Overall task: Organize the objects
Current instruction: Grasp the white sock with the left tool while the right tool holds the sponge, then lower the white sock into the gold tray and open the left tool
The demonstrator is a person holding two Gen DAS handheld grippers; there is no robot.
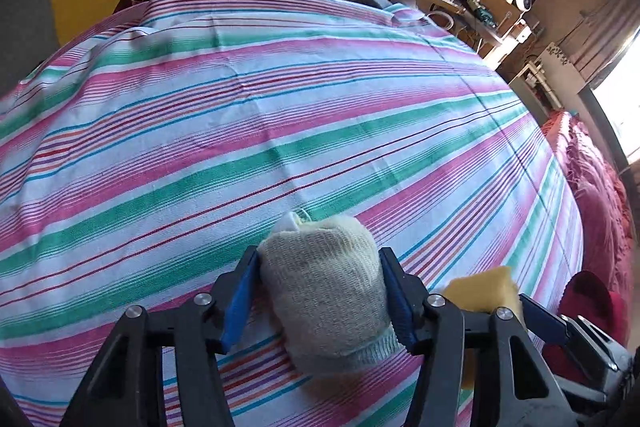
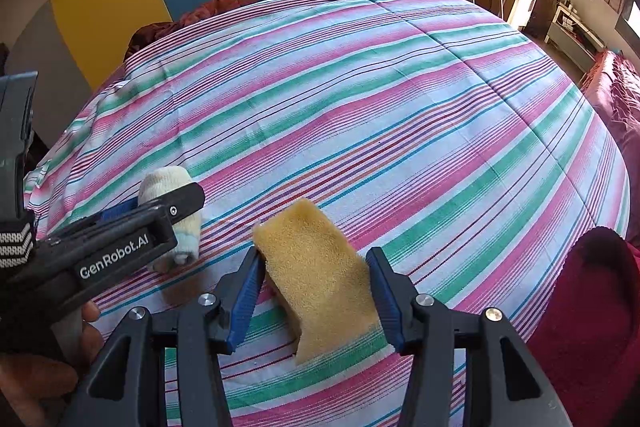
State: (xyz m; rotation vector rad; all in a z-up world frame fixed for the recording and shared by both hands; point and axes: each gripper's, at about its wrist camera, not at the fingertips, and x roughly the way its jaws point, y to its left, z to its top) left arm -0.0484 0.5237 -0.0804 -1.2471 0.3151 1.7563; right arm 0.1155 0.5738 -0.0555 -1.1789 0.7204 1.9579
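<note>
The left gripper [image 1: 320, 291] jaws clamp a rolled sock [image 1: 324, 291] lengthwise; the right gripper [image 2: 316, 299] jaws pinch a sponge [image 2: 316, 275], long axis pointing away, over the bed [image 2: 400, 107].

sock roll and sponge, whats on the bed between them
Nothing but bare striped sheet lies between the rolled sock and the yellow sponge, seen best in the right wrist view.

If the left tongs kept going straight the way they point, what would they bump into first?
Probably the striped sheet just past the rolled sock that the left tongs already squeeze. Nothing else shows ahead, though depth is hard to judge.
</note>
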